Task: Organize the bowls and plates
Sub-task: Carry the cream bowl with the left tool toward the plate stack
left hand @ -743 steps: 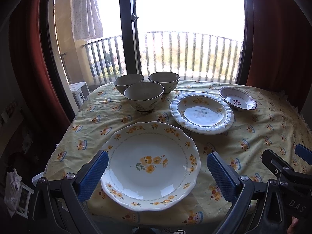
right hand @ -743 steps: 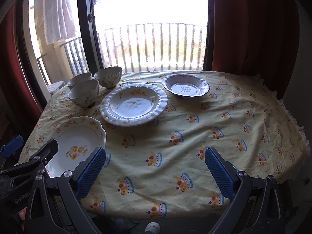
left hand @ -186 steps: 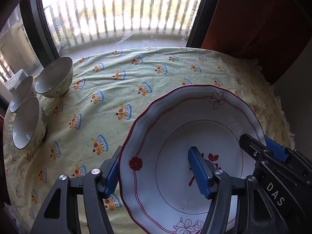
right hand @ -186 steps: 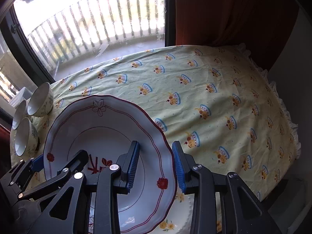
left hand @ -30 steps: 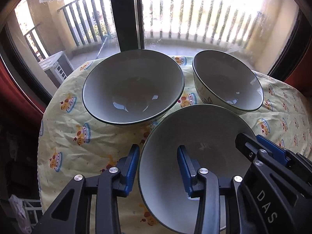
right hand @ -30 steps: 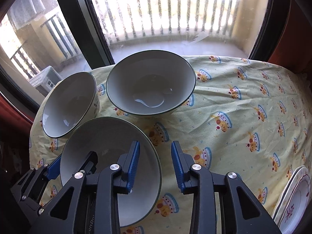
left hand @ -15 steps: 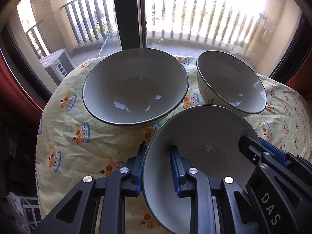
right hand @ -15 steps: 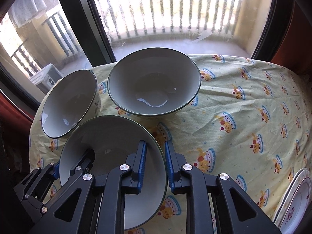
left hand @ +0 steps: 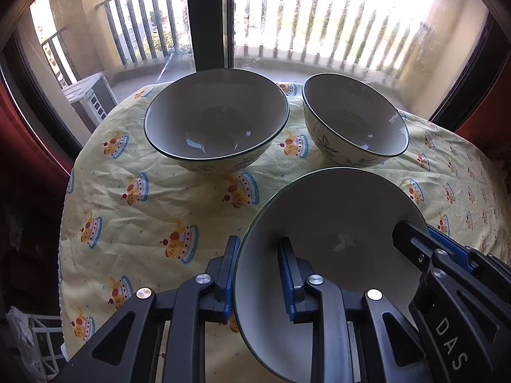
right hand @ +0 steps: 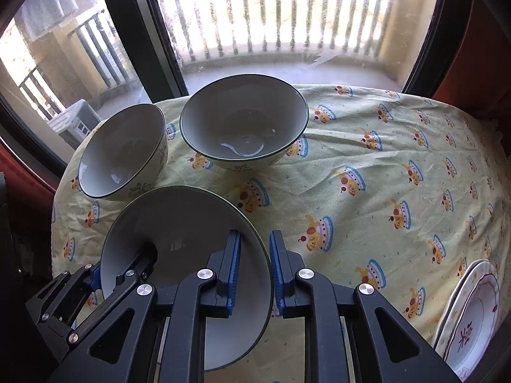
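Now near bowl (left hand: 335, 223) rim clamped betw both hand-held grippers, L (left hand: 258, 274) & R (right hand: 254, 266).

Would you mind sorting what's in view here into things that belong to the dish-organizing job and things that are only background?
Job:
held bowl
left hand-held gripper
right hand-held gripper
two bowls by the window
stacked plates

Background:
tablecloth
balcony railing
red curtain

Colours and patterns, tabletop by the window

Tablecloth (left hand: 153, 204): pale yellow, repeating orange-and-blue cake motifs. Three bowls (left hand: 217, 121) on the tablecloth: white inside, dark green rim, leaf sprigs outside. Plate (right hand: 472, 322) at tablecloth edge: white, red line border, red centre mark. Finger pads (right hand: 234, 258): blue.
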`<state>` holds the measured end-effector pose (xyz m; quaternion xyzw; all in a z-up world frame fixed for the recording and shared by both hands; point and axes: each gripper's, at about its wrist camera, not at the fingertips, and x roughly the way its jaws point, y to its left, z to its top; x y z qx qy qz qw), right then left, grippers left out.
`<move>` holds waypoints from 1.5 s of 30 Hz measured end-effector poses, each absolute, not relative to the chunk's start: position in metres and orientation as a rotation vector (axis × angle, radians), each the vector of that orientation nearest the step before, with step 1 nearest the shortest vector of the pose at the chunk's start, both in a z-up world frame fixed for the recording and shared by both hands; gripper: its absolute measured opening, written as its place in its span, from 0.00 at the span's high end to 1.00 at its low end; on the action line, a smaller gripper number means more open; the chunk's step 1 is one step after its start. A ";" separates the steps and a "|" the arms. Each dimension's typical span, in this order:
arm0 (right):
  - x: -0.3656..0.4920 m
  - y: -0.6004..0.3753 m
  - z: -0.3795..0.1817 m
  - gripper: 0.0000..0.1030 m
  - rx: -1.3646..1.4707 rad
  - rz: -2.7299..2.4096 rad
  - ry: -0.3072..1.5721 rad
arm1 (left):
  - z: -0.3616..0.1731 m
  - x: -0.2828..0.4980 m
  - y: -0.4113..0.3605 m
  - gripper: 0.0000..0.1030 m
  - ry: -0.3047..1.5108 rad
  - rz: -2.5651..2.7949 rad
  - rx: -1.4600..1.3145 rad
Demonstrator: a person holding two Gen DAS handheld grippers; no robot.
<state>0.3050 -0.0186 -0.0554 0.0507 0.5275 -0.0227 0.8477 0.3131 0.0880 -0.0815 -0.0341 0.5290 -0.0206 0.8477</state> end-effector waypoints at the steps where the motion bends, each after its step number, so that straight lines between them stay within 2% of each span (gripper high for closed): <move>1: 0.301 -0.020 -0.054 0.79 0.105 -0.046 1.111 | -0.079 0.309 0.087 0.78 1.112 -0.043 -0.071; 21: 0.211 -0.084 -0.030 0.79 0.107 -0.021 1.094 | -0.064 0.232 0.017 0.78 1.115 -0.049 -0.041; 38: 0.157 -0.152 -0.063 0.79 0.095 -0.003 1.162 | -0.091 0.192 -0.049 0.78 1.220 -0.044 -0.042; 45: 0.148 -0.161 -0.069 0.79 0.086 0.057 1.159 | -0.087 0.179 -0.055 0.78 1.202 0.009 -0.045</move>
